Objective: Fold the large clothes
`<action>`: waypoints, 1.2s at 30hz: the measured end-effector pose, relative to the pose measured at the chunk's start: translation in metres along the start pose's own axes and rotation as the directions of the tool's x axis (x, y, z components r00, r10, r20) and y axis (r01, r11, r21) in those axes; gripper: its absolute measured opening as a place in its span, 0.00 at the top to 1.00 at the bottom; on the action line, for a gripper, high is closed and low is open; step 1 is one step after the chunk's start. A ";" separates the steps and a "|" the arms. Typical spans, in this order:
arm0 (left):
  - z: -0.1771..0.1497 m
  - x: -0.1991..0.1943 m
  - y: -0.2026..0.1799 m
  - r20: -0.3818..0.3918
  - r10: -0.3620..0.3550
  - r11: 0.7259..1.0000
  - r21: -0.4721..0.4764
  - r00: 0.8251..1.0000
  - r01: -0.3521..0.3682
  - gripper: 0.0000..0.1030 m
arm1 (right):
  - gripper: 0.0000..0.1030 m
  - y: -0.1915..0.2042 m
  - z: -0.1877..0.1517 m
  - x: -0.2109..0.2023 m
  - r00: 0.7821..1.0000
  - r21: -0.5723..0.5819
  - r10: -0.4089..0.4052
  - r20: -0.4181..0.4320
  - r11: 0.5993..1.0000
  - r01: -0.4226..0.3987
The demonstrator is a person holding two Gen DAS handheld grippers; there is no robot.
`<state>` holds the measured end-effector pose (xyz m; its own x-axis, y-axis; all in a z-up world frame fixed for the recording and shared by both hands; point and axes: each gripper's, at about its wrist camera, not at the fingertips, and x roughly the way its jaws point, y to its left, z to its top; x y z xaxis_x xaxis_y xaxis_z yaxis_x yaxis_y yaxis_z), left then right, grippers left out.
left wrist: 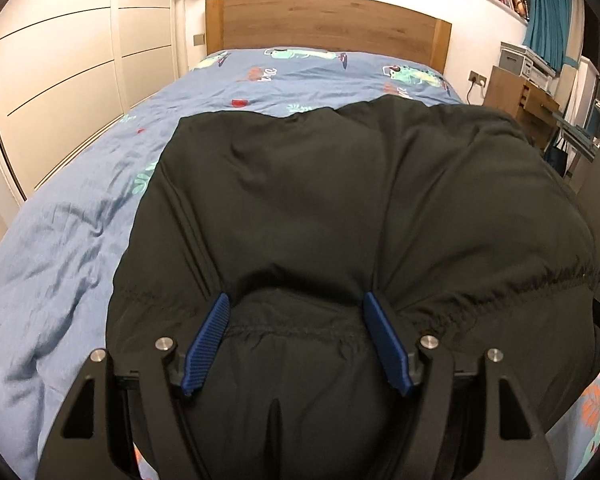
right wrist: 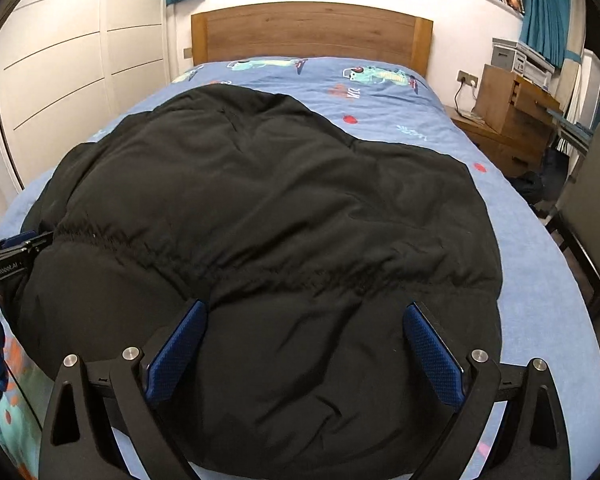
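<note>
A large black puffy jacket (left wrist: 340, 200) lies spread on the blue printed bed cover (left wrist: 60, 240). It also fills the right wrist view (right wrist: 260, 200), on the same cover (right wrist: 540, 260). My left gripper (left wrist: 296, 300) is open, its blue fingers (left wrist: 208, 340) pressed down on the jacket's near left part with a bulge of fabric between them. My right gripper (right wrist: 306, 308) is open wide, its blue fingers (right wrist: 432, 352) resting over the jacket's near right part. Neither is closed on the fabric. The left gripper shows at the left edge of the right wrist view (right wrist: 8, 256).
A wooden headboard (left wrist: 324, 24) stands at the far end of the bed. White wardrobe doors (left wrist: 68, 60) run along the left. A wooden nightstand (right wrist: 508, 120), a printer (right wrist: 520, 60) and a chair (right wrist: 592, 184) stand to the right of the bed.
</note>
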<state>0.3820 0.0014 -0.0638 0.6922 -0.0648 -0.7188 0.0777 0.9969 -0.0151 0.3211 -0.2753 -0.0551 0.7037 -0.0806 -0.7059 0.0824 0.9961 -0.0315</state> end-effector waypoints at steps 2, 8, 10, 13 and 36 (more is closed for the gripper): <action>-0.003 0.001 -0.002 0.005 0.015 1.000 0.012 1.000 -0.015 0.33 | 0.05 -0.002 -0.003 0.000 1.000 -0.008 -0.009 -0.003 1.000 0.009; -0.005 0.006 -0.003 0.008 0.006 1.000 0.008 1.000 -0.006 0.33 | 0.05 -0.012 -0.007 0.000 1.000 -0.016 -0.023 -0.007 1.000 0.023; -0.005 0.006 0.000 0.010 -0.009 1.000 0.010 1.000 0.009 0.33 | 0.05 -0.017 -0.009 0.000 0.999 -0.009 -0.030 -0.012 1.000 0.030; -0.007 0.004 0.003 0.002 -0.022 1.000 0.013 1.000 0.022 0.33 | 0.05 -0.025 -0.012 0.001 0.999 0.001 -0.047 -0.025 0.999 0.047; -0.014 -0.032 0.053 -0.033 -0.070 0.994 -0.089 0.997 0.067 0.33 | 0.05 -0.032 -0.016 -0.020 0.986 -0.006 -0.153 -0.066 0.988 0.153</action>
<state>0.3542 0.0568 -0.0514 0.6613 -0.1329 -0.7383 0.0599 0.9904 -0.1246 0.2927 -0.3051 -0.0515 0.6345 -0.2294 -0.7381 0.1849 0.9723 -0.1432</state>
